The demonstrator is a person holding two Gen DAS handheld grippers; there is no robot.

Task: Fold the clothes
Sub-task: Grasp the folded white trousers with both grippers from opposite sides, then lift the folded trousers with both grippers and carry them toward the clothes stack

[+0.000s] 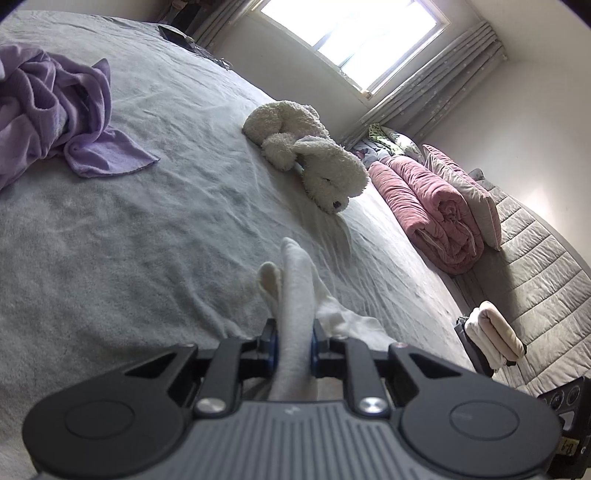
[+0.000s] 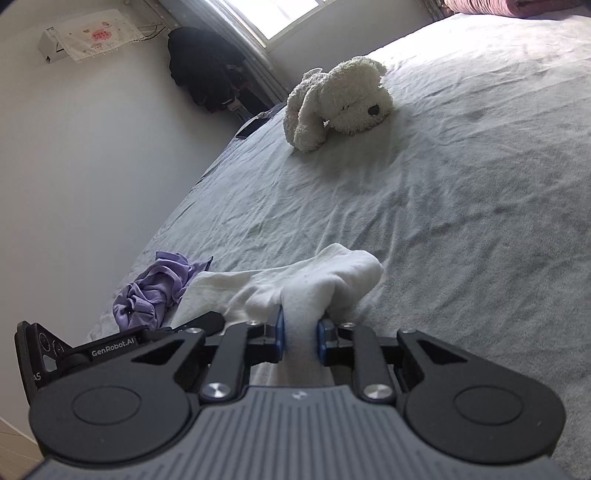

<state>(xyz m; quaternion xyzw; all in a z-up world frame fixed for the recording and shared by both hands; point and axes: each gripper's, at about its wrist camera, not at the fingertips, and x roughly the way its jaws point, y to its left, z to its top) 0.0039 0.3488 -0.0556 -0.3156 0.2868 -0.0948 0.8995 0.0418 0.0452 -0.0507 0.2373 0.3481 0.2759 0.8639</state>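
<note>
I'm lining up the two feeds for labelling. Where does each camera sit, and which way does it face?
Left wrist view: sits on the left gripper, looking along its fingers, which pinch the white garment, across the grey bed toward the window; the right gripper's tip shows at the right edge.
Right wrist view: sits on the right gripper, shut on the same white garment, facing across the bed; the left gripper's body shows at lower left.
Shared: the white plush dog, purple garment, bed and white garment.

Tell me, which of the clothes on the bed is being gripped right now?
The white garment: both grippers pinch its cloth. The purple garment lies crumpled and untouched off to the side.
</note>
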